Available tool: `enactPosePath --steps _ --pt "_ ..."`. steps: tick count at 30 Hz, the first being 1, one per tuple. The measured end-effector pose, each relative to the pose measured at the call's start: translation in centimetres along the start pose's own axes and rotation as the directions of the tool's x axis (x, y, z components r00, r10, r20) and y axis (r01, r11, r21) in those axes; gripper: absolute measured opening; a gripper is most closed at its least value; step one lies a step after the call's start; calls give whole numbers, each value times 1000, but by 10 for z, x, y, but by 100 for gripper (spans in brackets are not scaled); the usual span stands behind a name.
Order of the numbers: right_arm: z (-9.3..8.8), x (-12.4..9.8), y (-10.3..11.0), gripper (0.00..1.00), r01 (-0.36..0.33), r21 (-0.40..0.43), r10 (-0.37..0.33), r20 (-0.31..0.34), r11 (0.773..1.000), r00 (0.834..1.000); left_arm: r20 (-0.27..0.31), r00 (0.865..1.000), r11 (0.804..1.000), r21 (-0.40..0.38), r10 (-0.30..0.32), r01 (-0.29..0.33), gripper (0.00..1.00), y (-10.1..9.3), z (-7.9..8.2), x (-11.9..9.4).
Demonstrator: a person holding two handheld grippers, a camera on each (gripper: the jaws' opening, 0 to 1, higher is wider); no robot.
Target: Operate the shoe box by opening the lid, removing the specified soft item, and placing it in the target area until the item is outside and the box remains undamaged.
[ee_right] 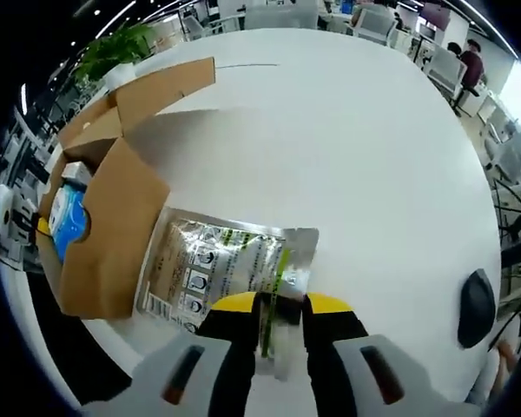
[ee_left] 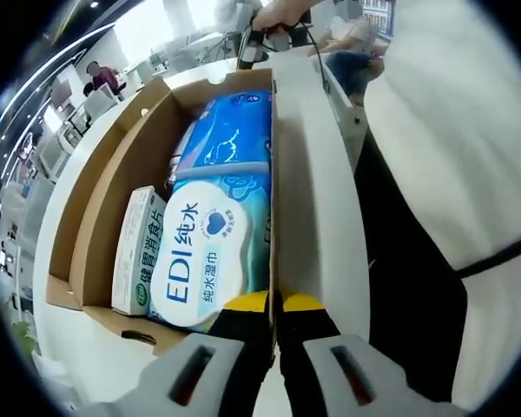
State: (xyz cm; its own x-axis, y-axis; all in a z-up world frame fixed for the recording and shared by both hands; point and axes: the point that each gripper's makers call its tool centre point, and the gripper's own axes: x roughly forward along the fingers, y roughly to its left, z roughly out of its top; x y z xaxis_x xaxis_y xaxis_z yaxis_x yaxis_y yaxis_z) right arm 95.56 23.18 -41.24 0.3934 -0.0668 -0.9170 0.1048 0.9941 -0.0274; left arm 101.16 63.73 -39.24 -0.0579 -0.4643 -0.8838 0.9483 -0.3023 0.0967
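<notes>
- Right gripper: its jaws are clamped on the edge of a clear foil pouch, the soft item. The pouch is outside the shoe box, lying flat on the white worktop and touching the box's outer wall.
- Governing relation: the pouch's long axis runs from the gripper toward the box. Open worktop lies on the side away from the box, so release or a short drag that way appears feasible.
- Left gripper: jaws closed on the box's near wall, judged to be steadying it.
- Box contents, left gripper view: an EDI wet-wipes pack, a blue pack and a green-and-white carton.
- Box lid flaps open; no visible damage.
- Room: open office; a potted plant and a dark mouse-like object at the worktop's edges.
</notes>
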Motion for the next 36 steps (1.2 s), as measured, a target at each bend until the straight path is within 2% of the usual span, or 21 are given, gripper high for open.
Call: enactPosePath --steps 3,4,5,7,8,9,12,14,16,18,20,23,27,30,33,36 --pt "6 -5 -2 20 14 4 -14 54 1000 998 1 1000 1000 0 -1 1 1 0 0 0" --pt "14 -4 0 22 0 4 0 98 1000 995 2 1000 1000 -1 -2 2 1 0 0 0" --pt "25 -7 10 24 -51 -13 53 172 999 984 2 1000 1000 -1 -3 3 1 0 0 0" --pt "32 -8 23 31 -116 -11 116 222 993 968 3 1000 1000 -2 -3 3 1 0 0 0" --pt "32 -13 25 34 -116 -25 119 223 993 968 3 1000 1000 -1 -4 4 1 0 0 0" --pt "35 -17 29 36 -111 -47 119 252 993 960 3 1000 1000 -2 -5 5 1 0 0 0" --pt "34 -13 35 42 -106 -42 114 269 993 956 4 1000 1000 -5 -6 6 1 0 0 1" --pt "33 -12 53 47 -120 -57 131 297 991 946 5 1000 1000 -6 -6 6 1 0 -1 1" --pt "27 -4 63 50 -148 -78 164 272 986 948 5 1000 1000 -8 -5 5 1 0 -1 1" --pt "21 2 65 52 -126 -108 150 258 986 955 5 1000 1000 -8 -5 5 1 0 -1 2" --pt "21 2 70 55 -114 -118 143 269 986 952 5 1000 1000 -9 -6 6 1 0 -1 2" --pt "21 5 75 56 -117 -111 144 278 987 950 6 1000 1000 -12 -4 4 1 0 -1 2" --pt "16 12 77 57 -124 -59 136 271 990 953 6 1000 1000 -13 0 0 2 0 0 1" --pt "11 19 70 56 -90 -55 101 248 994 964 4 1000 1000 -15 0 0 2 0 0 1" --pt "6 26 70 56 -112 -43 119 236 993 964 4 1000 1000 -16 2 -2 2 0 0 2" --pt "9 20 72 56 -110 -48 119 250 993 961 5 1000 1000 -18 3 -3 2 0 0 2"
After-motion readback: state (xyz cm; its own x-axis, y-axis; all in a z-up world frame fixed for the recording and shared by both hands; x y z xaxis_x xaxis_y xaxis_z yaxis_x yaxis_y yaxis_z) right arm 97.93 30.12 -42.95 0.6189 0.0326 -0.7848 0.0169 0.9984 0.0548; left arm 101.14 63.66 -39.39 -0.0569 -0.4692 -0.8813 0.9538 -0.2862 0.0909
